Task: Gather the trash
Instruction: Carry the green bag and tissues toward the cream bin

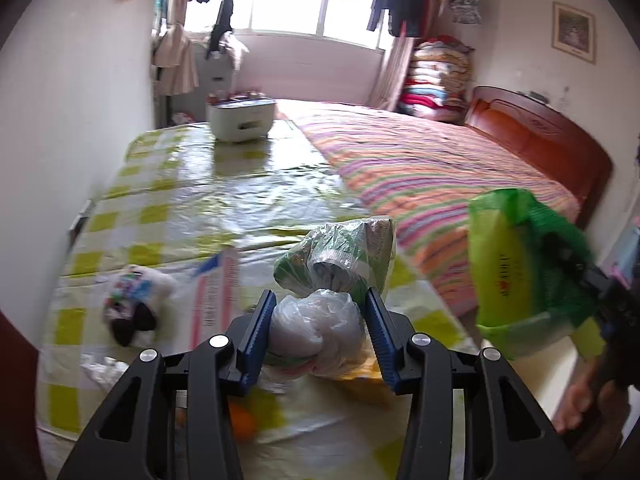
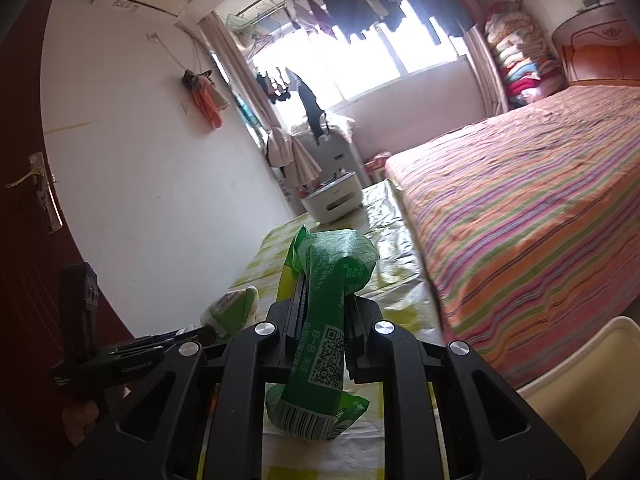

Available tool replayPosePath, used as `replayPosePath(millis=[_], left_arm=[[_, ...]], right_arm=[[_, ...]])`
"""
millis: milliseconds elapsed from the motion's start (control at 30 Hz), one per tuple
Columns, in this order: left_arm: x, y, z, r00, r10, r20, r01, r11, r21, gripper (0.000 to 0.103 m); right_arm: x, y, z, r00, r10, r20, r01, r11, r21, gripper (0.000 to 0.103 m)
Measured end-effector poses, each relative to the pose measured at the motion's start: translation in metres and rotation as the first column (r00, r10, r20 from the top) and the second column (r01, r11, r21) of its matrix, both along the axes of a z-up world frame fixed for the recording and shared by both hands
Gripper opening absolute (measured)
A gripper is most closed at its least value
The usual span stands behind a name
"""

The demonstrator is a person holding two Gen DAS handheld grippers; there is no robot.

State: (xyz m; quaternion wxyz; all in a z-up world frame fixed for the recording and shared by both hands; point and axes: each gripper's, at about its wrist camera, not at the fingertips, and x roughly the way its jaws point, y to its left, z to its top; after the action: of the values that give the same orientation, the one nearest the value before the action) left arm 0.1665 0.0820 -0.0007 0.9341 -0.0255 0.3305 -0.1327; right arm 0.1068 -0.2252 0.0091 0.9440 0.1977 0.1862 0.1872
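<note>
1. Your right hand-held gripper (image 2: pixel 324 332) is closed on a green wrapper (image 2: pixel 320 340). The wrapper is pinched about mid-length between the jaws, with its barcode end hanging below and its crumpled top sticking up past the fingertips. In the left wrist view the same green wrapper (image 1: pixel 516 264) is held in the air, off to the right of the tabletop (image 1: pixel 224 184) and over the edge of the bed (image 1: pixel 432 168). Judgement: this piece is picked up but not yet dropped anywhere.

2. Your left hand-held gripper (image 1: pixel 320 336) is partly open, its blue pads on either side of a balled clear plastic bag (image 1: pixel 316 328). The left pad touches or nearly touches the bag; a small gap shows at the right pad. I cannot tell whether it is gripped. Judgement: the grasp is not yet complete.

3. Still lying on the tabletop:
   - a bagged green-and-white bundle (image 1: pixel 340 256) just behind the clear bag;
   - a small printed packet (image 1: pixel 132 304) to the left, blurred;
   - a flat printed paper (image 1: pixel 216 292) between the packet and the bags;
   - an orange object (image 1: pixel 242 420) below the left gripper, partly hidden.

4. A pale rim (image 2: pixel 580 368) shows at lower right in the right wrist view; I cannot tell if it is a bin.

5. Judgement: the task is at an early-to-middle stage, with one piece in hand, one being taken and several left.
</note>
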Motion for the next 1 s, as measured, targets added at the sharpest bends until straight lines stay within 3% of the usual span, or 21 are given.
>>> replayPosePath(millis=[400, 767, 1000], left_arm=[[-0.006, -0.011, 0.0, 0.989, -0.134, -0.068, 0.122, 0.98, -0.16, 0.044], [-0.017, -0.035, 0.004, 0.982, -0.184, -0.047, 0.177, 0.977, -0.122, 0.044], [-0.024, -0.067, 0.005, 0.969, -0.244, -0.039, 0.241, 0.967, -0.08, 0.044]], right_arm=[[-0.012, -0.019, -0.007, 0.999, -0.053, -0.013, 0.053, 0.999, 0.012, 0.015], [-0.023, -0.028, -0.003, 0.994, -0.113, -0.003, 0.113, 0.993, -0.027, 0.015], [-0.043, -0.05, -0.006, 0.972, -0.233, 0.017, 0.233, 0.969, -0.08, 0.015]])
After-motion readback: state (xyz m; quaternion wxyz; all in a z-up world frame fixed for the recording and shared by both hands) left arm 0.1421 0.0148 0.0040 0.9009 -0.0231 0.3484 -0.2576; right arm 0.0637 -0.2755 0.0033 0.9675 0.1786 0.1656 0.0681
